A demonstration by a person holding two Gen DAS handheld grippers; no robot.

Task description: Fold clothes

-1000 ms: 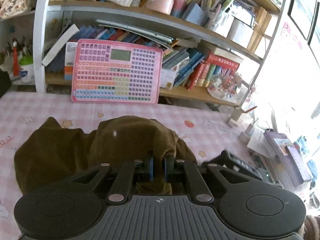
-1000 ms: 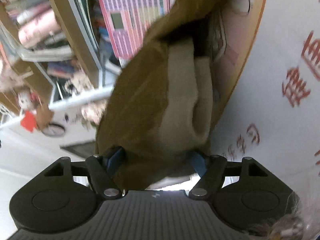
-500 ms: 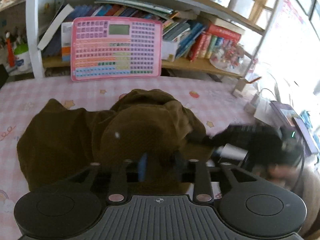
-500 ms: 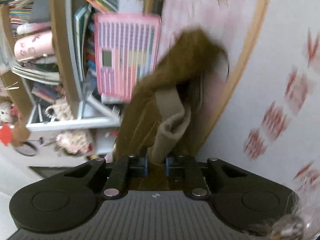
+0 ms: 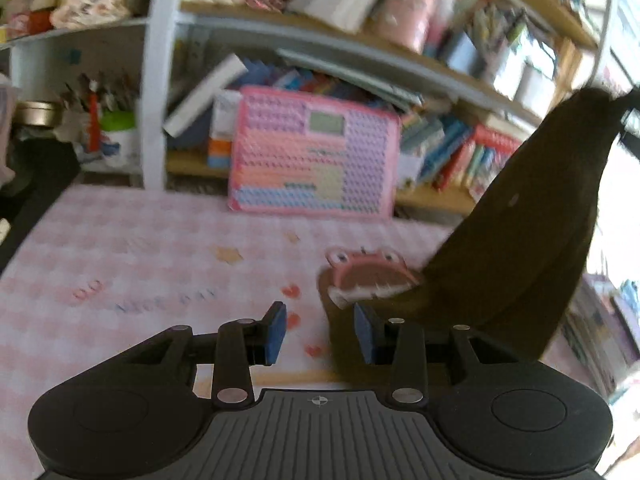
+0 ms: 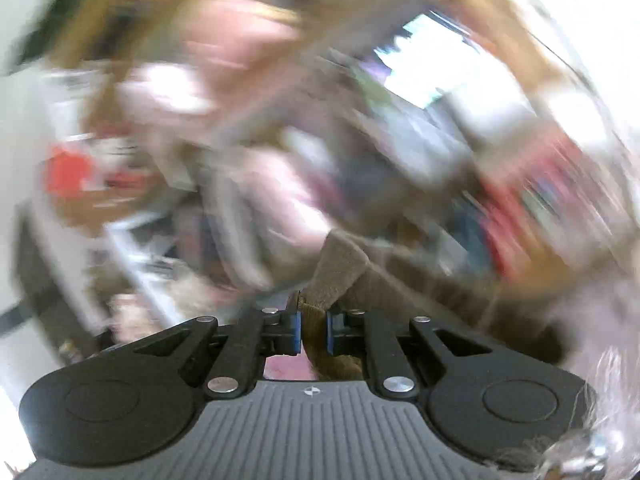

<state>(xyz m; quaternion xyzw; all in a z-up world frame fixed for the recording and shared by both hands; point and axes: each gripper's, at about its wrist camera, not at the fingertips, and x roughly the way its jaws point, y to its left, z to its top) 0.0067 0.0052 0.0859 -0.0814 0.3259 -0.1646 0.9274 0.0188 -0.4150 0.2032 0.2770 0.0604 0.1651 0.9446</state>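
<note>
While the right gripper [image 6: 313, 330] clamps the brown garment [image 5: 532, 236] to hang it straight, the left gripper [image 5: 320, 334] stands released, empty; cloth just beside its fingers.

Crowded bookshelves [image 5: 360, 56] behind a pink checked tabletop [image 5: 140, 264], bright daylight from the right.

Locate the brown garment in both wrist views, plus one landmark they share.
Left wrist: brown garment hangs at right, from the top edge down to the pink tablecloth, beside the open left gripper.
Right wrist: low centre, pinched in the right gripper, trailing right.
Shared landmark: the garment itself; the right view's background is too blurred.
</note>
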